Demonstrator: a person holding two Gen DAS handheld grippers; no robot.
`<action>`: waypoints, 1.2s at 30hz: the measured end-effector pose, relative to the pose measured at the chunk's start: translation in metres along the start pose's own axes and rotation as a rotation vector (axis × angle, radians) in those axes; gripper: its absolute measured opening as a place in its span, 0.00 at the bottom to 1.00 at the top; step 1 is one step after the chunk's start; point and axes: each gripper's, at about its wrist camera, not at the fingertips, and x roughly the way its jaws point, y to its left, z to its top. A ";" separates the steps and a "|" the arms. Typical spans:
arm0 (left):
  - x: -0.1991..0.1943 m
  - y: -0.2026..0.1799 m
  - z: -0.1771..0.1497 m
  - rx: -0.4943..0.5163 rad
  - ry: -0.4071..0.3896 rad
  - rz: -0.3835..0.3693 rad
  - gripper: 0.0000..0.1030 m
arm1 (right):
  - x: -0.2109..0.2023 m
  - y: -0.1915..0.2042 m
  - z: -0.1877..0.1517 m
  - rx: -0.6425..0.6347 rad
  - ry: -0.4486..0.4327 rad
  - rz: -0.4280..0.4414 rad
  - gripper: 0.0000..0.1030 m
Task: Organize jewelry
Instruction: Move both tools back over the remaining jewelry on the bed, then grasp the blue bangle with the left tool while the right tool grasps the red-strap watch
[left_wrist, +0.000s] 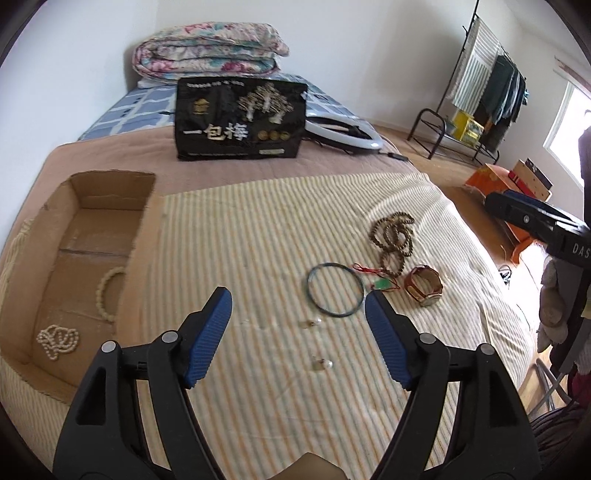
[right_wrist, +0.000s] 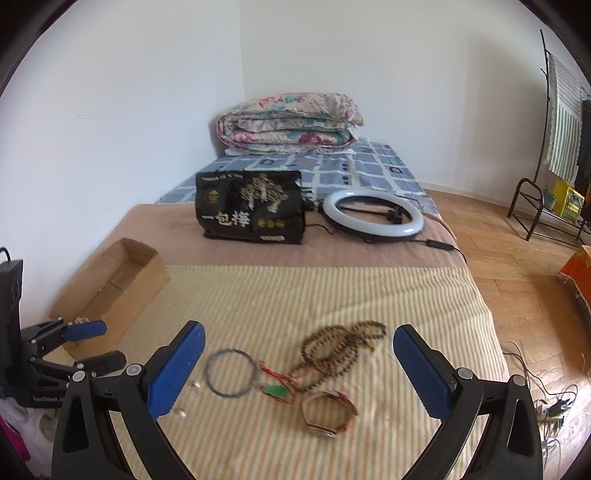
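The left gripper hangs over the striped cloth with its blue pads spread wide and nothing between them. Just beyond its tips lie two small pearl earrings, one nearer and one a little farther. Past these rests a thin blue hoop, and to its right a red cord with a green pendant, a tangle of brown wooden bead strands and a watch with a reddish-brown strap.

At the far left of the cloth stands an open cardboard box. Inside, near its close end, lies a bunched pearl necklace, and farther in, against the right wall, a cream bead bracelet.

The right gripper is held above the same spread, its jaws wide apart and empty, with the hoop, pendant, beads and watch lying between and beyond its fingers.

Farther back on the bed sit a black printed bag, a white ring light and a folded floral quilt.
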 end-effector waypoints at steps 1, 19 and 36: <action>0.006 -0.004 0.000 0.002 0.012 -0.006 0.75 | 0.002 -0.006 -0.006 0.004 0.011 -0.005 1.00; 0.098 -0.049 -0.007 0.051 0.156 -0.039 0.77 | 0.040 -0.061 -0.072 0.053 0.139 -0.028 1.00; 0.137 -0.056 -0.010 0.106 0.169 0.091 0.77 | 0.075 -0.061 -0.094 0.063 0.203 0.006 1.00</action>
